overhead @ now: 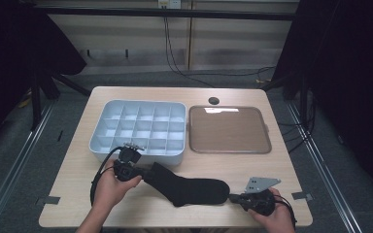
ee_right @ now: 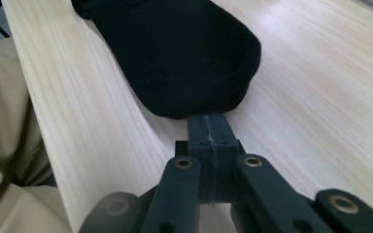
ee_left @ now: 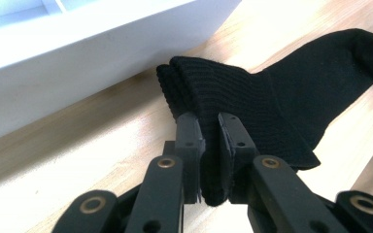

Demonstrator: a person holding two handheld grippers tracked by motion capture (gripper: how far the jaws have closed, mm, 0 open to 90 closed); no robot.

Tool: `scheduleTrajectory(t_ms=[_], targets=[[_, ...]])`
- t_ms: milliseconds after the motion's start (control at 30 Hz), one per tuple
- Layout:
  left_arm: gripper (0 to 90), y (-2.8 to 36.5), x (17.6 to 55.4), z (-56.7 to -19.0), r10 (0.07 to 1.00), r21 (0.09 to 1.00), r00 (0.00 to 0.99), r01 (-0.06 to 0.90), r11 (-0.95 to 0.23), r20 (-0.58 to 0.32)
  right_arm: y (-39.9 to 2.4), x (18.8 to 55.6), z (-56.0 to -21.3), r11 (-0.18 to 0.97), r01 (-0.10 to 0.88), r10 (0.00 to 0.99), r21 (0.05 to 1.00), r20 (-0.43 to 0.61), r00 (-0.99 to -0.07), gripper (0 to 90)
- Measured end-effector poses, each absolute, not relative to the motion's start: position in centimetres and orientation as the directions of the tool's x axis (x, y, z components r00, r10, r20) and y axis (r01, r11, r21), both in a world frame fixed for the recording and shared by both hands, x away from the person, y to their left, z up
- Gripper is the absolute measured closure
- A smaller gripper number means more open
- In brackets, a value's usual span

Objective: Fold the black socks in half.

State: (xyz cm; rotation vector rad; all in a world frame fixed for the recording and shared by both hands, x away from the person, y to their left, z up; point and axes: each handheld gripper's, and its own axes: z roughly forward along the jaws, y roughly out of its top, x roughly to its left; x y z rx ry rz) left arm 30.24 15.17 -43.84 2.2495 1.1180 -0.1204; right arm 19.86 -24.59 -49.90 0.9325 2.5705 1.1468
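A black sock (overhead: 189, 188) lies stretched along the table's front edge, cuff to the left and toe to the right. My left gripper (overhead: 143, 174) is shut on the ribbed cuff. In the left gripper view, folded cuff fabric of the sock (ee_left: 281, 92) is pressed between the left gripper's (ee_left: 211, 121) pads. My right gripper (overhead: 233, 197) is shut, jaws pressed flat together. In the right gripper view, the right gripper's (ee_right: 209, 119) tips touch the rounded toe of the sock (ee_right: 175, 53). I see no fabric between them.
A white compartment box (overhead: 136, 155) stands just behind the left gripper, its front wall (ee_left: 77, 63) close to the cuff. A brown tray (overhead: 229, 130) sits to its right. Behind them is a cable hole (overhead: 213, 100). Beige clothing (ee_right: 5, 131) edges the table's front.
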Motion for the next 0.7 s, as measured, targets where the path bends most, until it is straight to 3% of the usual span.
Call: scheduleTrajectory(t_ms=[700], targets=[[79.7,14.7,30.1,-42.2,0.684,0.502,0.647,0.738,-0.451,-0.336,-23.6,20.7,-49.5,0.486,0.458,0.591,0.744,0.106,-0.800,90.0]])
